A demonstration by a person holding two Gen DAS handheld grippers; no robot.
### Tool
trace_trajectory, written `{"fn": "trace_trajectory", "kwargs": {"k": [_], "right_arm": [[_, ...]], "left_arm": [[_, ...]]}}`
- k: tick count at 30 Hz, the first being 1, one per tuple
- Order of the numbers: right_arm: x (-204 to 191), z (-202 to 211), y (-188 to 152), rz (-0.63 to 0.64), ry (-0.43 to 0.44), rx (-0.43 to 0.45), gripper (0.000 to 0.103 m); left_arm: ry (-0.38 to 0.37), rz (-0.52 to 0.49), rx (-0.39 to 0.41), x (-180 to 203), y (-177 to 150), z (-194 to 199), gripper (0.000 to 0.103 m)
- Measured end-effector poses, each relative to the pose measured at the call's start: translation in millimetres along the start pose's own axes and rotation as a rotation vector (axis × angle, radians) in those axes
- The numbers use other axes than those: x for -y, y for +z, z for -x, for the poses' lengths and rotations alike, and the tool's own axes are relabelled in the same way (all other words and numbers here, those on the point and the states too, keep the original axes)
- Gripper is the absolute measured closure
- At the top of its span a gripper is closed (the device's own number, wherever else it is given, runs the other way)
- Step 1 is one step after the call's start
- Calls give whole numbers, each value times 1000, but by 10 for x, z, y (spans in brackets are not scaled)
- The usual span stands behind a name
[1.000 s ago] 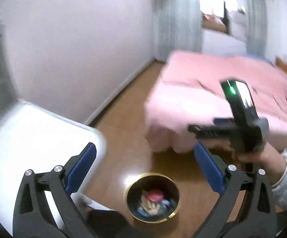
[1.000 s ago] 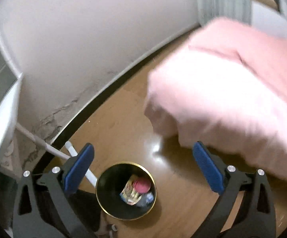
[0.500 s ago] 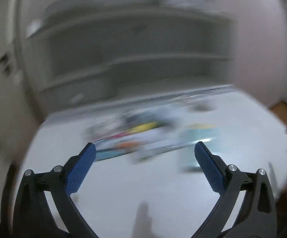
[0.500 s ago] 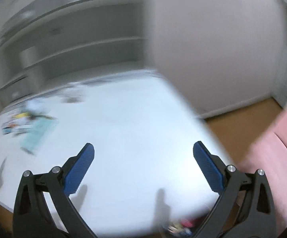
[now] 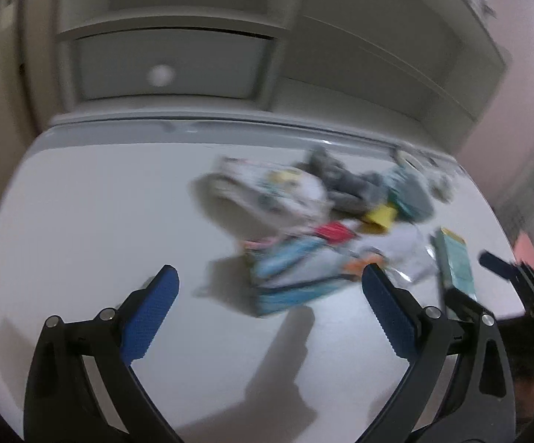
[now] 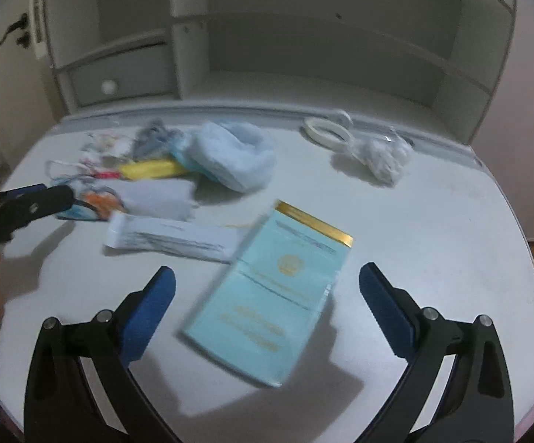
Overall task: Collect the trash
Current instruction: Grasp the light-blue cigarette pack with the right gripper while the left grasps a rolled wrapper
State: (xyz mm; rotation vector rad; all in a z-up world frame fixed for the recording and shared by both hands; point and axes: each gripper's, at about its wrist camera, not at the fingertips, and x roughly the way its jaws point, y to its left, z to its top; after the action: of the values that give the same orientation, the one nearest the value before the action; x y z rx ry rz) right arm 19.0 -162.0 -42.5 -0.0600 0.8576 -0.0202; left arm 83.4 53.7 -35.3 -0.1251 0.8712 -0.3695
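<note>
Having swung from the floor bin to the desk (image 6: 433,221), both the left gripper (image 5: 267,313) and right gripper (image 6: 267,306) hung wide open and empty; the teal packet (image 6: 278,291) seemed likeliest next.

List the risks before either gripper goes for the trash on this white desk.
The flat pale-turquoise packet with a gold edge lies flush on the white desk, so the open right gripper may slide over it. Ahead of the open left gripper, the blurred, overlapping pile of wrappers may yield several pieces, or scatter. Both grippers sit close together and could collide.
</note>
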Motion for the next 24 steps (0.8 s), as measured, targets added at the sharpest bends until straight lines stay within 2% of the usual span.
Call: {"fn": "trace_trajectory", "kwargs": {"k": [2,6,10,11,12,15,20,22,24], "right_arm": [[133,-11,-52,-13,-29,-14,7],[624,0,-172,-72,-89,-46,7],[1069,2,-268,-142,-70,-77,7],[1122,-7,-266,-145,-45,-88,7],[1141,-8,-264,-143,-19,-95,7],[1149,-31,-176,-88,93,-91,7],[999,-130,7,122,159,-109,7],[978,-196,64,165,190,-127,7],[950,-252,73,182,215,-143,7]], "left_arm": [[-40,-22,-2,264,-95,58,7],[-207,-59,-24,566,-250,59,7],[-372,-132,-53,978,-351,150,7],[-369,-148,-46,1026,-363,188,7],[-333,-159,-23,1052,-361,250,7],[-169,-143,24,906,-284,339,7],[22,-199,14,806,-90,306,7],[14,-203,1,741,6,288,7],[16,-255,-12,751,61,255,7]]}}
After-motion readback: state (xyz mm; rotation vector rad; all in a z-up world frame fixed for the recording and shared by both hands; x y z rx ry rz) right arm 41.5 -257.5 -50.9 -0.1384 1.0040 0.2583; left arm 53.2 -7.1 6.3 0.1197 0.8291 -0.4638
